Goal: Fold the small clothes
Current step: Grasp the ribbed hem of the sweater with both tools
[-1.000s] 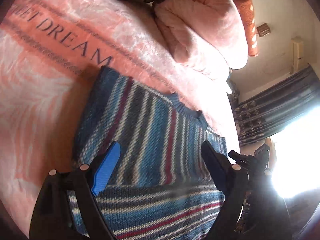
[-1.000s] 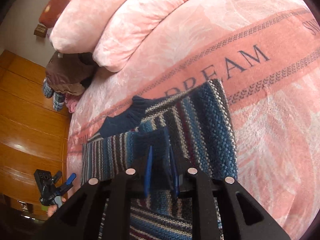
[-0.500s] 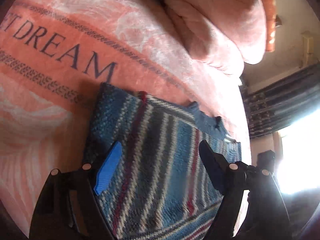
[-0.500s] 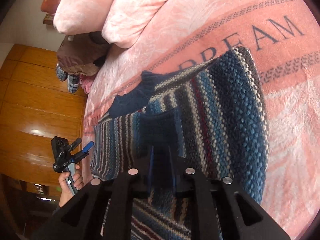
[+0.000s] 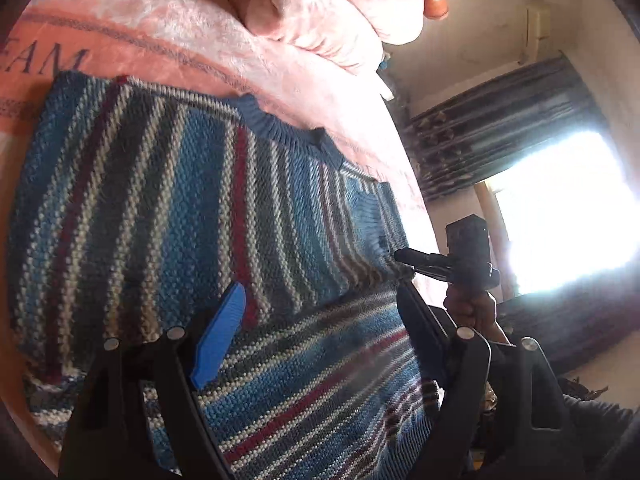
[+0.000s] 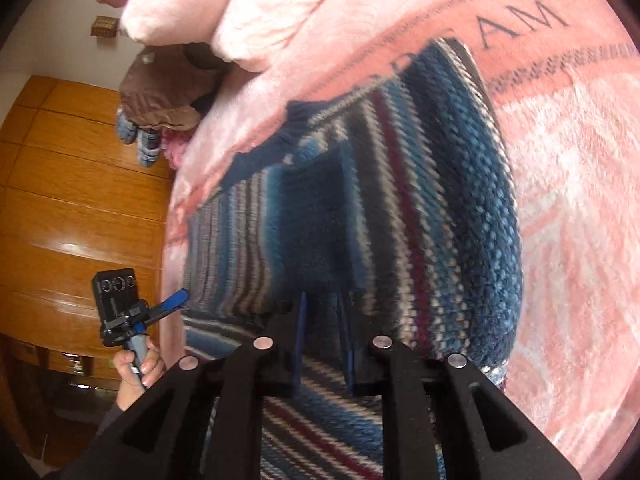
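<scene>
A small knitted sweater [image 5: 168, 216] with blue, white and maroon stripes lies flat on the pink bed blanket. My left gripper [image 5: 320, 312] hovers open just above its lower half, with the blue pad [image 5: 220, 332] on the left. My right gripper [image 6: 322, 316] is shut on a dark blue sleeve cuff [image 6: 316, 232], held folded over the sweater [image 6: 448, 208] body. In the left wrist view the right gripper [image 5: 404, 258] pinches the knit at the sweater's right edge. The right wrist view shows the left gripper [image 6: 168, 304] off the bed's side, held in a hand.
The pink blanket [image 5: 168, 32] with "DREAM" lettering [image 6: 516, 24] covers the bed. Pink pillows [image 6: 248, 4] and a heap of brown clothes [image 6: 168, 84] sit at the head. A wooden wardrobe [image 6: 68, 184] stands beside the bed, and a bright window [image 5: 560, 208] with dark curtains is opposite.
The left gripper swung right toward the window and stayed open. The right gripper kept its hold on the cuff and moved closer over the sweater body.
</scene>
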Tool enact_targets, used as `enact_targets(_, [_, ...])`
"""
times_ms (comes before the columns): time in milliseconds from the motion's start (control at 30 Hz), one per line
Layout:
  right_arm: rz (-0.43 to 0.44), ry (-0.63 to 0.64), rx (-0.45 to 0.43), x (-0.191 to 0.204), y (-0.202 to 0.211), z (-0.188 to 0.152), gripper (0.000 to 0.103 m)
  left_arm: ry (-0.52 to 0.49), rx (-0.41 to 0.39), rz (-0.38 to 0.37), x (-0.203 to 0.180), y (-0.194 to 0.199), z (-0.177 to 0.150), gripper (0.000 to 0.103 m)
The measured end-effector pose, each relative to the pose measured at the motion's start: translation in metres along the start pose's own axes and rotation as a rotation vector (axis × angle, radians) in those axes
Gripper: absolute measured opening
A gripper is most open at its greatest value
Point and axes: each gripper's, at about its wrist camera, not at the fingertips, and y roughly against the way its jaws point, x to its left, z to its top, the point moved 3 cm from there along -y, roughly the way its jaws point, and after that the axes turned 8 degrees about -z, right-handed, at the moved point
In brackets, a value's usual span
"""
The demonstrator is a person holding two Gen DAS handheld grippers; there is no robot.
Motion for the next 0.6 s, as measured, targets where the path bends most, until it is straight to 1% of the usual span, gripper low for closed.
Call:
enact_targets(33, [-0.033,-0.001,0.007,-0.003,-0.008,-0.001,0.003,0.028,0.004,0.017,0.009,-0.007,-0.001,0.077])
enact_targets(67, [-0.052,-0.001,0.001,-0.004,-0.010,-0.002,0.000,0.044,-0.005,0.020,0.012,-0.007,-0.002,0.075])
enact_targets(100, [-0.047,-0.012,-0.001,-0.001,-0.005,-0.003,0.001,0.063,-0.014,0.021,0.009,-0.003,-0.001,0.074])
enact_targets(133, [-0.024,-0.021,-0.006,0.003,0.004,-0.005,0.014,0.083,-0.035,0.001,0.003,0.007,-0.003,0.074])
enact_targets(167, [-0.002,-0.017,-0.014,0.009,0.017,-0.011,0.031,0.091,-0.057,-0.035,-0.005,0.021,-0.008,0.076])
enact_targets(200, [0.000,-0.006,-0.018,0.014,0.029,-0.021,0.034,0.096,-0.074,-0.059,-0.013,0.036,-0.017,0.079])
enact_targets(233, [0.010,0.009,-0.014,0.017,0.041,-0.033,0.035,0.101,-0.082,-0.068,-0.021,0.052,-0.030,0.080])
enact_targets(267, [0.021,0.021,0.000,0.019,0.053,-0.049,0.035,0.104,-0.079,-0.077,-0.029,0.067,-0.046,0.083])
enact_targets(300, [0.013,0.022,0.020,0.017,0.063,-0.068,0.036,0.110,-0.066,-0.073,-0.037,0.081,-0.066,0.085])
enact_targets(333, [0.000,0.016,0.042,0.013,0.073,-0.089,0.042,0.123,-0.054,-0.060,-0.042,0.095,-0.088,0.086])
enact_targets(367, [-0.003,0.002,0.062,0.008,0.083,-0.111,0.049,0.141,-0.041,-0.045,-0.045,0.108,-0.111,0.089])
enact_targets(400, [-0.001,-0.017,0.078,0.001,0.093,-0.135,0.054,0.165,-0.027,-0.033,-0.046,0.121,-0.137,0.090])
enact_targets(433, [-0.006,-0.041,0.092,-0.004,0.102,-0.159,0.060,0.201,-0.015,-0.019,-0.045,0.134,-0.163,0.090])
enact_targets(467, [-0.009,-0.072,0.109,-0.012,0.109,-0.184,0.065,0.249,0.002,-0.002,-0.040,0.142,-0.188,0.093])
enact_targets(533, [-0.022,-0.132,0.150,-0.025,0.119,-0.230,0.069,0.364,0.044,0.003,-0.031,0.153,-0.239,0.094])
enact_targets(567, [-0.031,-0.159,0.164,-0.032,0.124,-0.251,0.069,0.424,0.065,0.008,-0.026,0.154,-0.262,0.096])
enact_targets(600, [-0.030,-0.185,0.167,-0.038,0.128,-0.268,0.069,0.461,0.080,0.004,-0.023,0.152,-0.277,0.096])
